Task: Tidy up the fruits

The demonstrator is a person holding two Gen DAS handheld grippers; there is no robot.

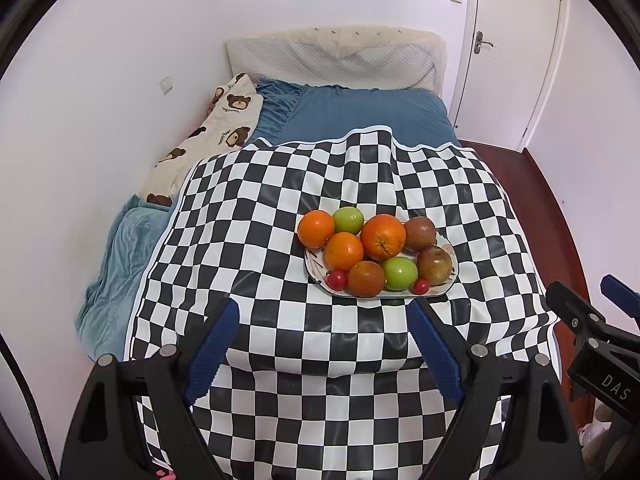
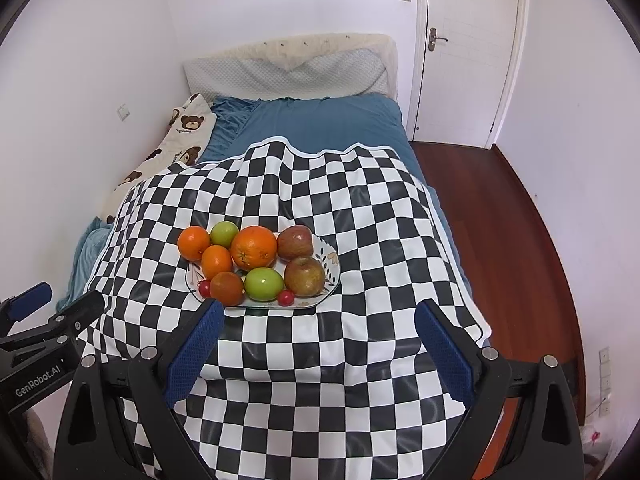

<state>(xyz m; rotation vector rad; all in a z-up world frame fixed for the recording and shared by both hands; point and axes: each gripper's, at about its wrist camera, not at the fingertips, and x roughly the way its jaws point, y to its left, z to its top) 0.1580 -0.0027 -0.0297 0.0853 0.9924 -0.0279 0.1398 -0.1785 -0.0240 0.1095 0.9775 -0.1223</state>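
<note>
A white patterned plate (image 1: 447, 247) (image 2: 330, 261) sits on a black-and-white checkered cloth (image 1: 256, 240) (image 2: 360, 208) on the bed. It holds several oranges (image 1: 383, 237) (image 2: 253, 248), two green apples (image 1: 399, 273) (image 2: 263, 283), two red-brown apples (image 1: 434, 265) (image 2: 304, 276) and two small red fruits (image 1: 337, 279) (image 2: 286, 298). My left gripper (image 1: 324, 312) is open and empty, just in front of the plate. My right gripper (image 2: 320, 316) is open and empty, also in front of the plate. Each gripper shows at the edge of the other's view (image 1: 592, 320) (image 2: 40, 320).
The bed has a blue sheet (image 1: 360, 112) (image 2: 320, 120), a bear-print quilt (image 1: 216, 128) (image 2: 176, 140) along the left wall and a pillow (image 1: 332, 60) at the head. A wooden floor (image 2: 500, 208) and a white door (image 2: 468, 40) lie to the right.
</note>
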